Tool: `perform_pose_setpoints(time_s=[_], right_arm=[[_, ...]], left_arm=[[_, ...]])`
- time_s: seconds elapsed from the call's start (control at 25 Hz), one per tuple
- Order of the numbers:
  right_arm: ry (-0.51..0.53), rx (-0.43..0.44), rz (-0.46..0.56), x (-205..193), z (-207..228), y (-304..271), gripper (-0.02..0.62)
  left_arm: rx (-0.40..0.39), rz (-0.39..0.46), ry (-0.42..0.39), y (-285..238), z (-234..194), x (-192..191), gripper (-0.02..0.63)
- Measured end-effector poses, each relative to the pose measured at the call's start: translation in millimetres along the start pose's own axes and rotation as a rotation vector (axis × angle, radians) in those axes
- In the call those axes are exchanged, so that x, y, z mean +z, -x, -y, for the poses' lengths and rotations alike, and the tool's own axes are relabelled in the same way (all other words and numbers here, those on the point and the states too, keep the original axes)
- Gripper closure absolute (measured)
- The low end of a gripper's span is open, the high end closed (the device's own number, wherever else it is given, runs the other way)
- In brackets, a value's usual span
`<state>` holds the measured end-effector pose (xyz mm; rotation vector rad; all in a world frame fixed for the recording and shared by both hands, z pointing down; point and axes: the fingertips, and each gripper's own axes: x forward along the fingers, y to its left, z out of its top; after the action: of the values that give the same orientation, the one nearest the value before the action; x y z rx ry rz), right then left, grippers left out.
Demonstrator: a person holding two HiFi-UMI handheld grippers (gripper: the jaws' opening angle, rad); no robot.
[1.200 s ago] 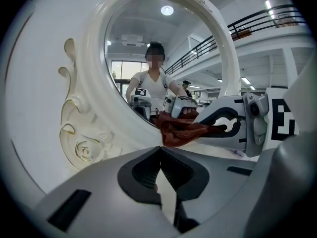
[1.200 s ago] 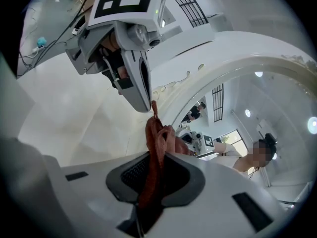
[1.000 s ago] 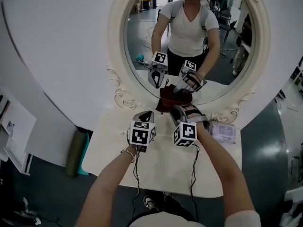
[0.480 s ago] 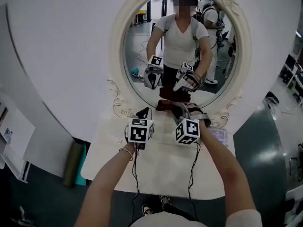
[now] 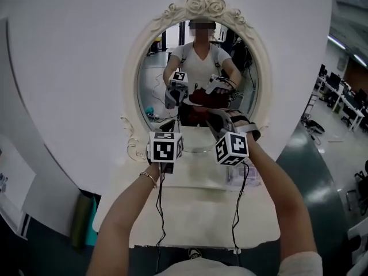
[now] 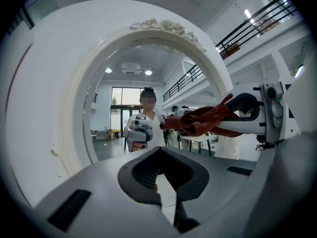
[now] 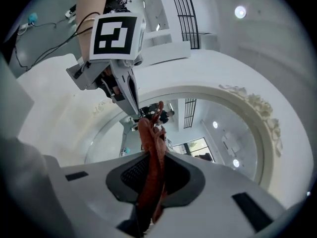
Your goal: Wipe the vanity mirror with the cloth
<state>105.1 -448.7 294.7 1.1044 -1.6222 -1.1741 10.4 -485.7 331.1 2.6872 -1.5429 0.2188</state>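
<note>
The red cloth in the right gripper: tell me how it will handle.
The cloth looks floppy: it sticks out crumpled from the shut right gripper. Probably light, as one pinch holds it. It may bunch rather than spread flat on the mirror.

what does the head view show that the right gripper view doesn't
Only the head view: the vanity table from above and a small packet lying on it near the person's right arm.

Only the right gripper view: a close look along the right claw, jaws shut on the red cloth, which sticks up past them.

Both: the white mirror frame and the left claw with its marker cube, held up in front of the mirror.
</note>
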Motion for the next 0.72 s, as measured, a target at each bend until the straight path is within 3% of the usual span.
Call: perform_pose_setpoints(time_s=[0.48,0.72], right_arm=[[0.16,-0.213,-0.016,0.8,159.1,44.7,0.532],[0.255,-0.256,-0.003,14.0,203.2,49.8,0.532]], left_arm=[[-0.016,0.113,-0.08,-3.0,22.2,109.3,0.595],[-0.03,0.144,-0.13,-5.8,38.3,147.4,0.595]])
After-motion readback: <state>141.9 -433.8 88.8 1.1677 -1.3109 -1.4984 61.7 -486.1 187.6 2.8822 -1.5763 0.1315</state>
